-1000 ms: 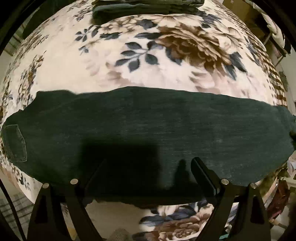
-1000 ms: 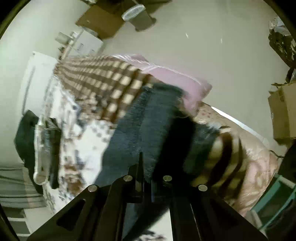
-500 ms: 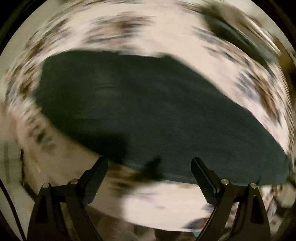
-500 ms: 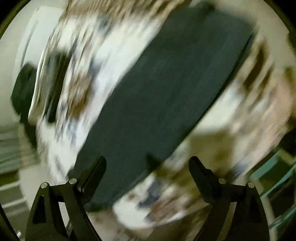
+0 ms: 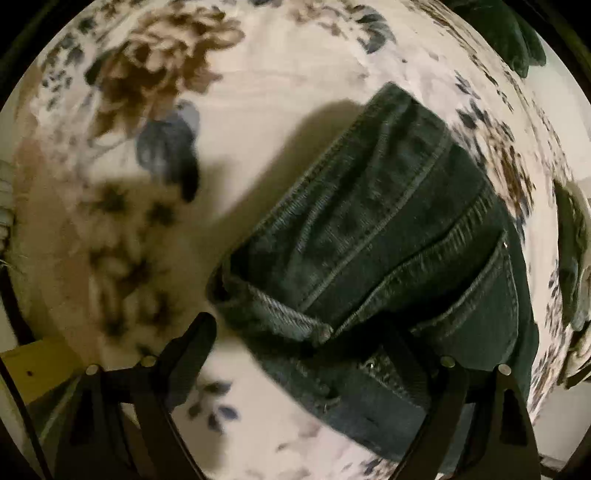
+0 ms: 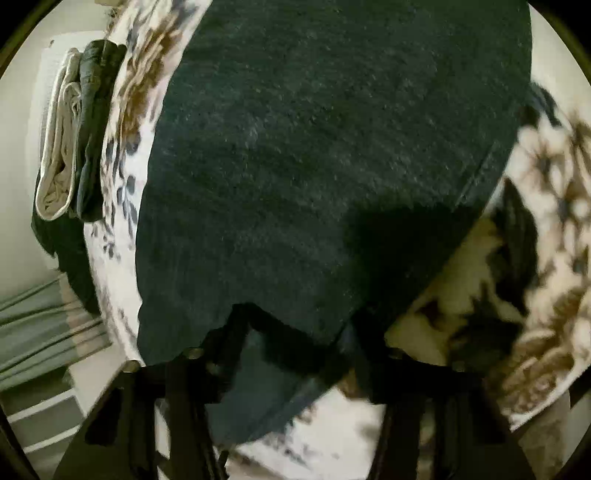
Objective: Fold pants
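Dark green jeans [image 5: 388,236] lie on a floral bedspread [image 5: 258,66]. In the left wrist view I see the waistband end with seams, a belt loop and a pocket. My left gripper [image 5: 299,343] is open, low over the waistband corner; its right finger [image 5: 402,354] rests over the denim, its left finger [image 5: 192,343] over bare bedspread. In the right wrist view the flat leg fabric [image 6: 314,147] fills the frame. My right gripper [image 6: 295,332] is open, its fingers straddling the hem edge, partly hidden by the dark cloth.
Folded dark and cream garments [image 6: 77,129] are stacked at the bed's far left edge in the right wrist view. Another dark garment [image 5: 513,33] lies at the top right of the left wrist view. A yellow box [image 5: 33,369] sits beside the bed.
The right gripper let go of the raised cloth, opened and dropped to the leg hem. The left gripper swept left along the jeans and came down close to the waistband end.
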`<state>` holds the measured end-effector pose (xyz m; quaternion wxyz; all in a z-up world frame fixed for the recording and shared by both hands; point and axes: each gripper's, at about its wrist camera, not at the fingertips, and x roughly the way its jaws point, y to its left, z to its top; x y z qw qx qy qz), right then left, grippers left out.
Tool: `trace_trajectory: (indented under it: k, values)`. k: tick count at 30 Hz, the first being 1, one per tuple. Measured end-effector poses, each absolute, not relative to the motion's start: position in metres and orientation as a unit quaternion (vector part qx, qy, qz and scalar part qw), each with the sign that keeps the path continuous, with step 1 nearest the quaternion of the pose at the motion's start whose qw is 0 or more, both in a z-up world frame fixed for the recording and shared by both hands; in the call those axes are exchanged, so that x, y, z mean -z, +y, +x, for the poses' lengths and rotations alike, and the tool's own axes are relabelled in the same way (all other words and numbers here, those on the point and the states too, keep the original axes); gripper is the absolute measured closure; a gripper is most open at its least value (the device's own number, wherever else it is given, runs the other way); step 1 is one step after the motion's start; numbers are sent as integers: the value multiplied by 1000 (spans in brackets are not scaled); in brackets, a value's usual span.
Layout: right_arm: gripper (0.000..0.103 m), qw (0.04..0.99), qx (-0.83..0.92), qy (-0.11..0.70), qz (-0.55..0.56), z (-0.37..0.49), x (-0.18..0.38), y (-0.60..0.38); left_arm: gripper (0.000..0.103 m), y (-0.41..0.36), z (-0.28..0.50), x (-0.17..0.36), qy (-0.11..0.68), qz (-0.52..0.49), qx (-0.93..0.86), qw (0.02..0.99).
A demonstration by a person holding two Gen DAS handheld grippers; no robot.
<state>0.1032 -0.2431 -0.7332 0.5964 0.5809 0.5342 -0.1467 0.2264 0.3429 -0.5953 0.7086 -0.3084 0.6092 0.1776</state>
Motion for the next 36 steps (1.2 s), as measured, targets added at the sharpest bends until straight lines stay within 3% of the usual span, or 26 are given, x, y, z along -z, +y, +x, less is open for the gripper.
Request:
trace_trajectory:
  k: [1,3,4,5,11,15,16,17,21,22,24,25,26,31,36]
  values:
    - [74,600,162,536,571,104,732,-239,22,348,229,600,603,-317,-175,711]
    - [88,603,174,530,570,103,726,-237,43,346,229,598,585,-312,-173,729]
    - [90,608,176,527,567,99,719,-235,61,341,223,592,577,-307,-165,739]
    - [91,621,174,526,555,97,709,-231,71,339,221,585,572,-294,-158,749]
    - [92,646,167,532,522,84,667,-228,78,340,191,554,563,-277,-142,766]
    - [91,627,179,574,496,86,682,-229,77,329,195,565,587,-274,-139,749]
    - [89,616,169,597,485,84,691,-235,73,327,196,569,595,-272,-141,743]
    - [82,597,163,629,472,91,704,-232,66,332,197,574,602,-274,-146,736]
    - [45,577,120,704,397,119,685,-214,63,334,195,558,623,-279,-149,716]
    - [42,583,99,716,371,128,671,-204,63,330,190,546,628,-258,-155,718]
    - [40,601,29,722,342,154,637,-176,50,318,182,527,629,-221,-158,728]
    - [37,604,-7,723,336,169,625,-161,29,310,181,518,629,-198,-161,735]
    - [33,605,-53,724,329,193,615,-141,16,299,183,510,623,-176,-159,745]
    - [33,616,-201,719,251,326,620,-42,15,255,232,507,588,-111,-130,791]
    - [34,529,-242,783,218,385,676,13,15,247,255,543,608,-86,-115,781]
